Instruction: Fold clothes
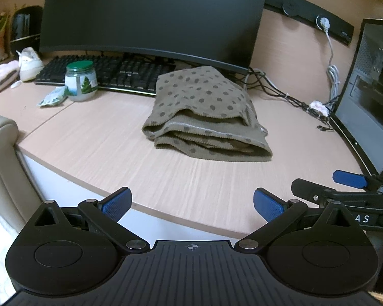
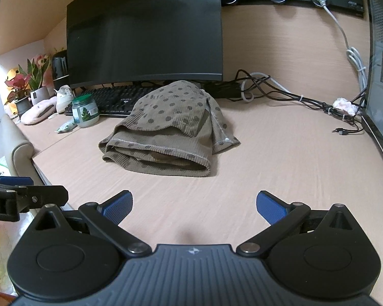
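A khaki garment with grey dots [image 1: 206, 114] lies folded in a thick bundle on the light wood desk [image 1: 115, 137], in front of the monitor. In the right wrist view the same garment [image 2: 166, 130] sits mid-desk. My left gripper [image 1: 192, 205] hangs open over the desk's front edge, well short of the garment, with nothing between its blue pads. My right gripper [image 2: 194, 206] is open too, above bare desk in front of the bundle. The right gripper's blue-tipped finger [image 1: 349, 178] shows at the right of the left wrist view.
A black monitor [image 1: 153, 17] and keyboard [image 1: 107, 71] stand behind the garment. A green-lidded jar [image 1: 81, 81], a small packet [image 1: 51, 98], a white shoe [image 1: 29, 62] and plants [image 2: 25, 81] sit at the left. Cables [image 2: 293, 97] and a computer case [image 1: 372, 89] are at the right. A chair arm [image 1: 2, 137] is at the left.
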{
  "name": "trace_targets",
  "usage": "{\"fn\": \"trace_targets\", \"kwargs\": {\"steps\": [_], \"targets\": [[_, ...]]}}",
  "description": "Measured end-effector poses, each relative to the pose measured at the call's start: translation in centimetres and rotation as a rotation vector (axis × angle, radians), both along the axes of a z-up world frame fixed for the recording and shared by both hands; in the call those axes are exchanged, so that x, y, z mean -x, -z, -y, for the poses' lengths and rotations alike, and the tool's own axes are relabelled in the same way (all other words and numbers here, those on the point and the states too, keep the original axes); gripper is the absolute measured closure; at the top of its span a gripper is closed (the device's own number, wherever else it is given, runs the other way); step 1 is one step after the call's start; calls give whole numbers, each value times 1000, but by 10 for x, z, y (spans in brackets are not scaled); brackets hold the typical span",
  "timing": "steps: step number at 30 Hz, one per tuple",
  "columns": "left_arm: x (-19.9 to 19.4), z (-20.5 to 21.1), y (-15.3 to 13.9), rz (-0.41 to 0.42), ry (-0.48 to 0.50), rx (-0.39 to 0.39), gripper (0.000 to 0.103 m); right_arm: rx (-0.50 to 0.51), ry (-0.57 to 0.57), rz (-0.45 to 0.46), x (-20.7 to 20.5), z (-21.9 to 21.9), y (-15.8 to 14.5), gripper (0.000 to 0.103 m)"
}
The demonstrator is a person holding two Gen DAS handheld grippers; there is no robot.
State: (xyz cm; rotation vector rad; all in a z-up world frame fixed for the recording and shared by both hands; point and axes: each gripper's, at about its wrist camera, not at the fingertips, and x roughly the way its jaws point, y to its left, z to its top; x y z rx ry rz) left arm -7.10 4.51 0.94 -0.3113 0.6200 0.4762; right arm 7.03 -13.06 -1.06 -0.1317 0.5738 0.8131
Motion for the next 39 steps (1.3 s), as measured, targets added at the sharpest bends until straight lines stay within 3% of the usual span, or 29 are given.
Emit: {"fn": "trace_targets", "kwargs": {"steps": [17,39], "targets": [[-8,3,7,-46,-7,-2,0,-3,2,-23,-8,7,7,0],[-10,12,2,-39,-16,-21,0,7,14,17,-8,14,5,0]]}}
